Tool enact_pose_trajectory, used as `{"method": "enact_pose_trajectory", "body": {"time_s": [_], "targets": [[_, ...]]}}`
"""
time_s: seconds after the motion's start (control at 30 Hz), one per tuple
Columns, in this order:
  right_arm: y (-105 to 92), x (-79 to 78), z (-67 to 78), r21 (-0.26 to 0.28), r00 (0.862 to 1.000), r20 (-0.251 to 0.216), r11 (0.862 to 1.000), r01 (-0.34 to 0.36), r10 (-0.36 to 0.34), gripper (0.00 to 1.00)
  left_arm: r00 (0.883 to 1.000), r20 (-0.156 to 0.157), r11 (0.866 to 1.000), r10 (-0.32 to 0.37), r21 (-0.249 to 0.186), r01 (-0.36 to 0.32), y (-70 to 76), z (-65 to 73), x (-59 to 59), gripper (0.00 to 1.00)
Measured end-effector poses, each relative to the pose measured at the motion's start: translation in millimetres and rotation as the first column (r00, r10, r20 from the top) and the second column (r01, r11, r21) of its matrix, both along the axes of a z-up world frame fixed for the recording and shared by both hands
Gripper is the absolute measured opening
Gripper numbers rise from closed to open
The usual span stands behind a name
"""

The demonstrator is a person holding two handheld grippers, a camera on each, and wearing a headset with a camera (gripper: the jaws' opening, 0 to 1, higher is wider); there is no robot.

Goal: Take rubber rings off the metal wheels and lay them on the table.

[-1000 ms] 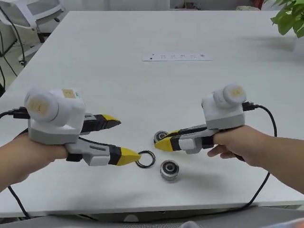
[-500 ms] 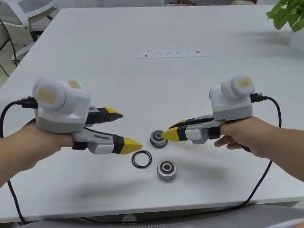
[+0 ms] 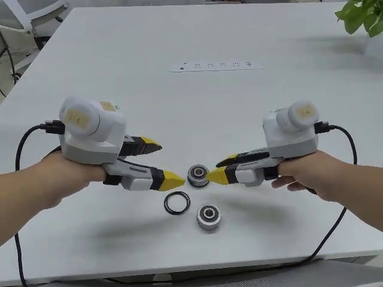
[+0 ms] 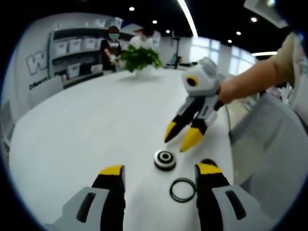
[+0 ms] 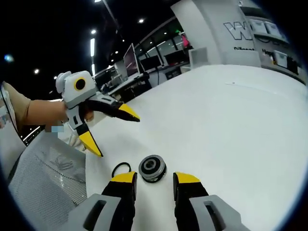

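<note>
Two metal wheels lie near the table's front edge. One wheel (image 3: 198, 174) (image 4: 165, 159) (image 5: 152, 168) sits between the two grippers' tips. The other wheel (image 3: 208, 216) lies closer to me. A loose black rubber ring (image 3: 177, 202) (image 4: 183, 189) (image 5: 119, 169) lies flat on the table beside them. My left gripper (image 3: 161, 161) (image 4: 160, 169) is open, its lower tip just left of the far wheel. My right gripper (image 3: 220, 168) (image 5: 155, 178) is open too, its tips just right of that wheel, touching nothing. Each gripper shows in the other's view: the right gripper (image 4: 185, 137) and the left gripper (image 5: 110, 127).
A white printed strip (image 3: 215, 64) lies mid-table. A potted plant (image 3: 359, 15) (image 4: 139, 57) stands at the far right corner, and an office chair (image 3: 33, 12) beyond the left edge. Cables trail from both grippers over the front edge. People stand far behind the plant.
My left gripper's lower tip has lifted away from the loose ring and moved toward the far wheel. The right gripper's tip has drawn back a little from that wheel. The camera has shifted.
</note>
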State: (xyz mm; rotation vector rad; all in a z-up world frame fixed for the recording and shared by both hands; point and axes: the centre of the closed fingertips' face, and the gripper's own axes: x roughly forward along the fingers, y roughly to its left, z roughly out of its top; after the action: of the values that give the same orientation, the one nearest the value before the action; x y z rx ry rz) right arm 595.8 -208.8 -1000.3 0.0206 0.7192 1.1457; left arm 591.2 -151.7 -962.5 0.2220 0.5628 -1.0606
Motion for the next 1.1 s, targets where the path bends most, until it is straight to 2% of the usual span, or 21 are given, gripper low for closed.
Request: {"method": "enact_pose_trajectory", "body": {"time_s": [0.47, 0.67, 1.1], "targets": [[1.6, -9.8, -13.4, -0.050, 0.998, 0.045, 0.998, -0.048, 0.051, 0.26, 0.999, -0.024, 1.000, -0.023, 0.003, 0.023, -19.1, -12.6, -0.3, 0.51], [3.2, -5.9, -14.9, -0.054, 0.996, 0.072, 0.997, -0.052, 0.055, 0.23, 0.999, -0.031, 1.000, -0.029, 0.009, 0.030, -25.1, -17.8, -0.6, 0.46], [8.9, -10.6, -13.9, -0.081, 0.987, 0.133, 0.994, -0.075, 0.086, 0.15, 0.998, -0.045, 0.999, -0.044, 0.018, 0.045, -37.6, -27.8, 0.5, 0.37]]}}
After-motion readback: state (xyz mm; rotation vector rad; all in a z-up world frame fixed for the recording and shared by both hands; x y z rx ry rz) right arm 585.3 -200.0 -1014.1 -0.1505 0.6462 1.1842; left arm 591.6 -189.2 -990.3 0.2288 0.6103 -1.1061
